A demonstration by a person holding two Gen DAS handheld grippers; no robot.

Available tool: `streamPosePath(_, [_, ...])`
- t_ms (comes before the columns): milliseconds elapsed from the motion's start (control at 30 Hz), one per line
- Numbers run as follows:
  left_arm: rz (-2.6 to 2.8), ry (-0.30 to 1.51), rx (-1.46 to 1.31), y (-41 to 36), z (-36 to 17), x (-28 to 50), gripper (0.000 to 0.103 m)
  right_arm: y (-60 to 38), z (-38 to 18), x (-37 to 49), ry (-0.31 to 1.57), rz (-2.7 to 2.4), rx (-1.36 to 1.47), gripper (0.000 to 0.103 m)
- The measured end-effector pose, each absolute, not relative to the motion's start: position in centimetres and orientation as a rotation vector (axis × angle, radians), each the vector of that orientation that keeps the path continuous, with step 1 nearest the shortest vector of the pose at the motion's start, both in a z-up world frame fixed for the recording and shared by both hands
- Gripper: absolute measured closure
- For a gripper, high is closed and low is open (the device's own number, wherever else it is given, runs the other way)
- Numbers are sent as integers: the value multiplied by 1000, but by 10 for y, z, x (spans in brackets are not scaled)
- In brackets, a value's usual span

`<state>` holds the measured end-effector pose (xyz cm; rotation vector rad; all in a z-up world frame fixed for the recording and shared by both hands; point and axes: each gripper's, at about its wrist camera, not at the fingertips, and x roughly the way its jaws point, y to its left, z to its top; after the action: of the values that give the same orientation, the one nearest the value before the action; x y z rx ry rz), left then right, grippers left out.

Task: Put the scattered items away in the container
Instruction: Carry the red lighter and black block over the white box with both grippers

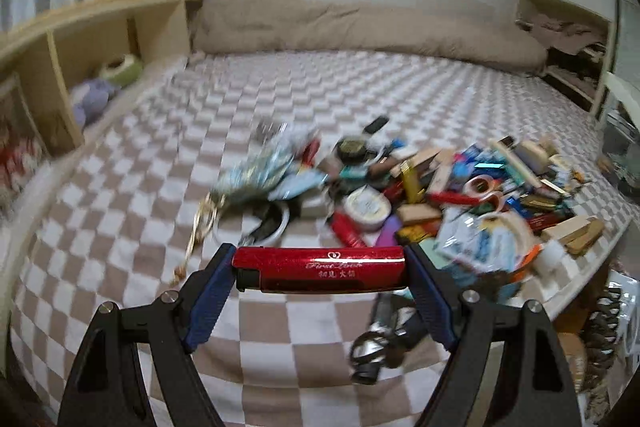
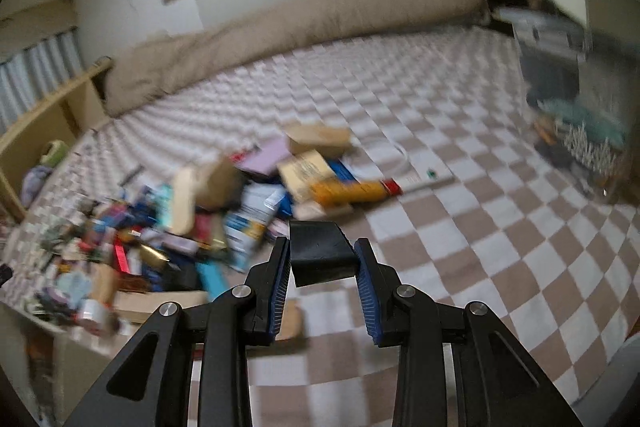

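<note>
My left gripper [image 1: 320, 269] is shut on a red lighter [image 1: 318, 269] with white lettering, held crosswise by its two ends above the checkered bedsheet [image 1: 200, 155]. Beyond it a pile of scattered small items [image 1: 420, 187] covers the bed's right side. My right gripper [image 2: 322, 257] is shut on a small black block [image 2: 320, 247], lifted over the sheet. In the right wrist view the clutter pile [image 2: 192, 219] lies to the left. A clear container [image 2: 576, 95] with a pale lid stands at the far right, with things inside it.
A beige rolled duvet [image 1: 360, 23] runs along the far side of the bed. A wooden shelf [image 1: 80, 39] with a plush toy lines the left. A black cable [image 1: 372, 351] lies near the bed's front edge. The bed edge drops off at right.
</note>
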<state>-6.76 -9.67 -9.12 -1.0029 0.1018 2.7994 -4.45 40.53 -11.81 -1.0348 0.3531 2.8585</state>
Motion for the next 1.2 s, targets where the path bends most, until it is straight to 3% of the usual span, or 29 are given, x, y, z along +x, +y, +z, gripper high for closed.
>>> streamPosePath(500, [2732, 40, -822, -55, -43, -9, 20, 322, -52, 16, 290, 3150, -964, 70])
streamPosePath(800, [2622, 74, -853, -12, -42, 23, 20, 278, -47, 37, 46, 3233, -1048, 70])
streamPosePath(1033, [2472, 146, -888, 24, -48, 47, 20, 259, -50, 48, -18, 3282, -1123, 69])
streamPosePath(1200, [2415, 202, -966, 43, -60, 57, 20, 252, -56, 47, 75, 3313, -1238, 69])
